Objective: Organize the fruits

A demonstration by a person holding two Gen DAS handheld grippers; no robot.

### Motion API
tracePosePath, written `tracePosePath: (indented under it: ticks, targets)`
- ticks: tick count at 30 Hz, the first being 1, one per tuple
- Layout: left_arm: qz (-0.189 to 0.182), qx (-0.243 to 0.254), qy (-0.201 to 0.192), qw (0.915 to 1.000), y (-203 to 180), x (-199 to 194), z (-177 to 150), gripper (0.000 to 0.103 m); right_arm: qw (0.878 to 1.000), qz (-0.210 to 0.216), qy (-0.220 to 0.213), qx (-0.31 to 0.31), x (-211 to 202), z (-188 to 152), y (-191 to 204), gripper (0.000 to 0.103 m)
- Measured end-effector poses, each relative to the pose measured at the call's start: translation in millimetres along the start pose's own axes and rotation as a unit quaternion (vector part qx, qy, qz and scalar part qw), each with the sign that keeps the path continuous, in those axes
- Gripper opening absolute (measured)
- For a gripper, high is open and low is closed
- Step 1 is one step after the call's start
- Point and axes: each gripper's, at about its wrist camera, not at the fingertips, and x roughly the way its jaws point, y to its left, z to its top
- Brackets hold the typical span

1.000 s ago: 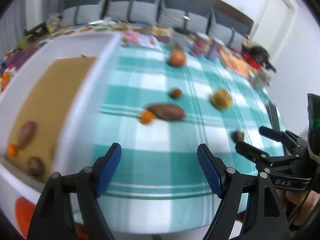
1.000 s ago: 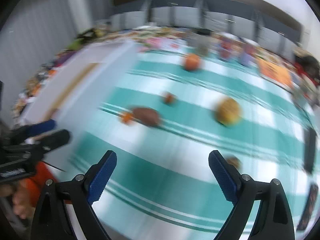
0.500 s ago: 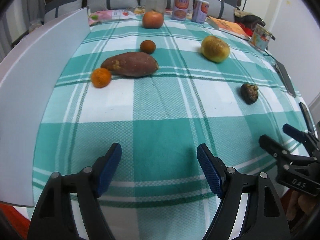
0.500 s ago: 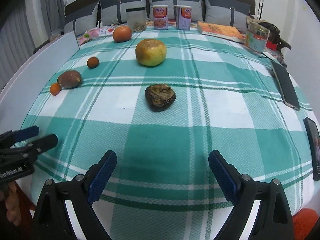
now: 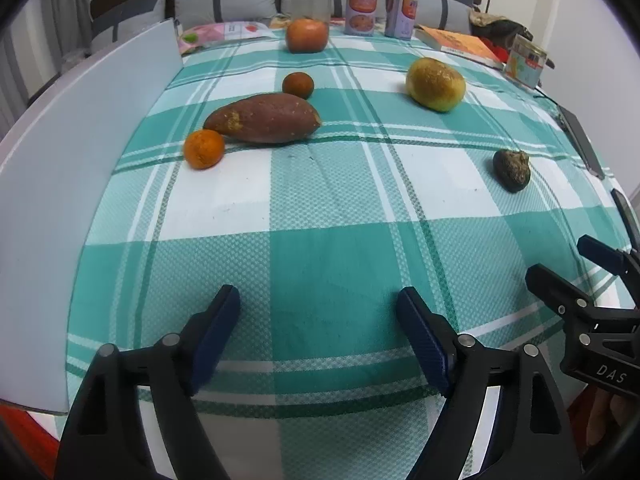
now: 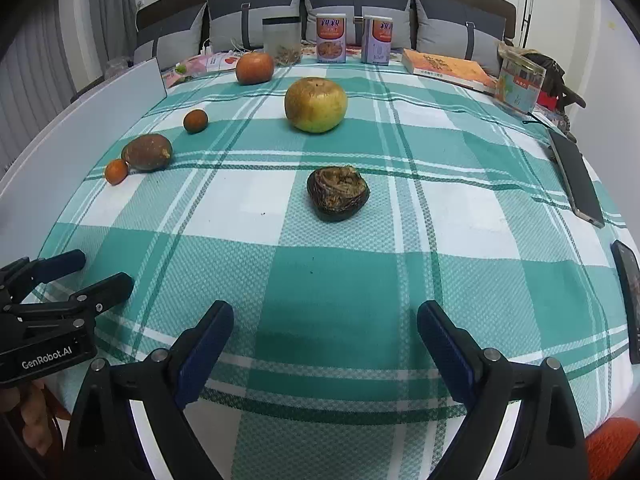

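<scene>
Left hand-held gripper has just been opening, empty; right hand-held gripper gapes wide, empty. Reddish-brown sweet potato lies crosswise on the checked counter, tapered tip rightward, touching a small orange.

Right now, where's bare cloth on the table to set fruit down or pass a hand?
Free: the near stretch between both open grippers, left and right, and the shrivelled dark fruit. Also the middle, between sweet potato and yellow-green fruit. Crowded: the sweet potato's cluster and the back edge.
</scene>
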Motion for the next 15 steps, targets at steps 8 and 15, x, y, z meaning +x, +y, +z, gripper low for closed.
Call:
tracePosePath:
  ticks: [8, 15]
  targets:
    - [0.002, 0.009, -0.009, 0.9999, -1.1, 0.1, -4.8, 0.088, 1.0, 0.001, -0.005, -0.004, -1.6, -0.7, -2.0, 0.093]
    - [-0.001, 0.018, -0.022, 0.9996, -0.9, -0.8, -7.5, 0.09, 1.0, 0.007, -0.001, 0.0, 1.7, -3.5, -5.9, 0.093]
